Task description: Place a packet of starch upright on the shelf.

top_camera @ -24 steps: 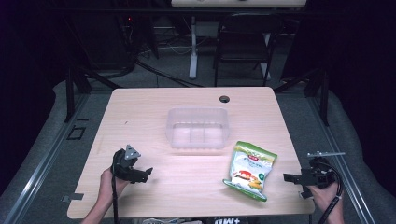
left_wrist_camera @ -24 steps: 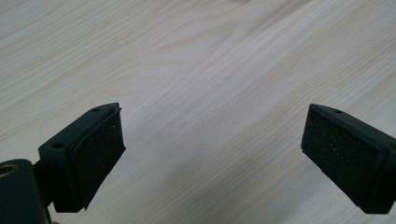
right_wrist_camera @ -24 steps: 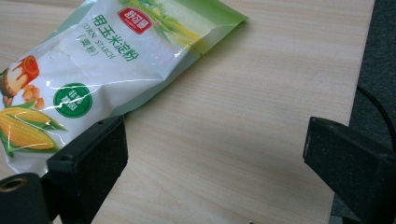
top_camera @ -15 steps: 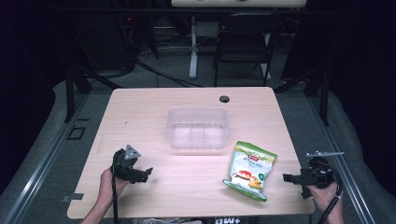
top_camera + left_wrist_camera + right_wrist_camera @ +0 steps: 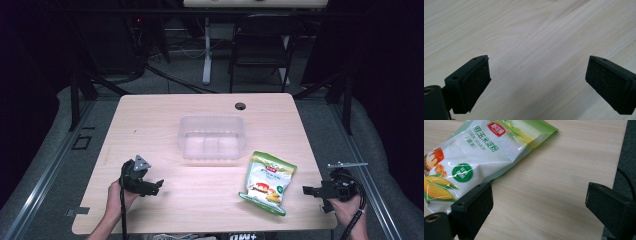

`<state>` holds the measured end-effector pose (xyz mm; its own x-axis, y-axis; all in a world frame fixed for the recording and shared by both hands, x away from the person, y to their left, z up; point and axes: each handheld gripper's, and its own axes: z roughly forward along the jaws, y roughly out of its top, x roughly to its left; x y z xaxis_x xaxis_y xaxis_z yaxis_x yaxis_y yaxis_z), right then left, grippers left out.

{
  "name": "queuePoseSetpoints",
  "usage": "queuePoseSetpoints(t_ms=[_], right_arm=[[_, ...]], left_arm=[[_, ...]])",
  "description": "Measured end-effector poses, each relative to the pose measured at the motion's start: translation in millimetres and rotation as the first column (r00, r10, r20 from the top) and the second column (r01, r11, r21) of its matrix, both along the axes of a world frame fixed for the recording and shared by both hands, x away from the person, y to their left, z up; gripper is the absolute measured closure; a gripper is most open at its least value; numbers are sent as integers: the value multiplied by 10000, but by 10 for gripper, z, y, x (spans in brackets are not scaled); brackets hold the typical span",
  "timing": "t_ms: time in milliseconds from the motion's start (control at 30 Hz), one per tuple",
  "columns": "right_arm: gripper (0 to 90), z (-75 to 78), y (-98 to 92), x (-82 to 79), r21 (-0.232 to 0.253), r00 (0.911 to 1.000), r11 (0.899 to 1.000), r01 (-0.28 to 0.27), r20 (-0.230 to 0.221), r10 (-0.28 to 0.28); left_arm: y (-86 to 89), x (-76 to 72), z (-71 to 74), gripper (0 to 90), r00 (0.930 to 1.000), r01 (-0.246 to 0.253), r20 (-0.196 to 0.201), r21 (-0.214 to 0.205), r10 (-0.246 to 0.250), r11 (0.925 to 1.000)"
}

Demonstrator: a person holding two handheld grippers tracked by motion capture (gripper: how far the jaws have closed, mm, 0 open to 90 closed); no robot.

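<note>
Wooden table bears corn starch bag, corner cut off by frame

Looks like a lab or a recording studio, dark all around. A pale wooden desk on grey carpet, framed by metal rails, with a black chair and loose cables behind.

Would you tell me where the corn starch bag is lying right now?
In the high view the corn starch bag lies flat on the table's right front part, just before the clear container.
</note>
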<state>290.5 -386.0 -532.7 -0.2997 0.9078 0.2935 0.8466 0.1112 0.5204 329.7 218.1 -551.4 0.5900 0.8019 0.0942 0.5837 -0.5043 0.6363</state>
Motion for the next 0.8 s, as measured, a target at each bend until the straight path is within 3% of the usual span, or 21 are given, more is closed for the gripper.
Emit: queuePoseSetpoints(t_ms=[233,800], right_arm=[[88,1,34,28,-123,10000,9999,-22,-39,22],[110,-21,143,201,519,9998,9985,-178,-8,179]], left_arm=[[-4,5,-8,54,9999,63,-102,17,-63,10000],[-12,9,-16,55,10000,60,-62,93,-60,9999]])
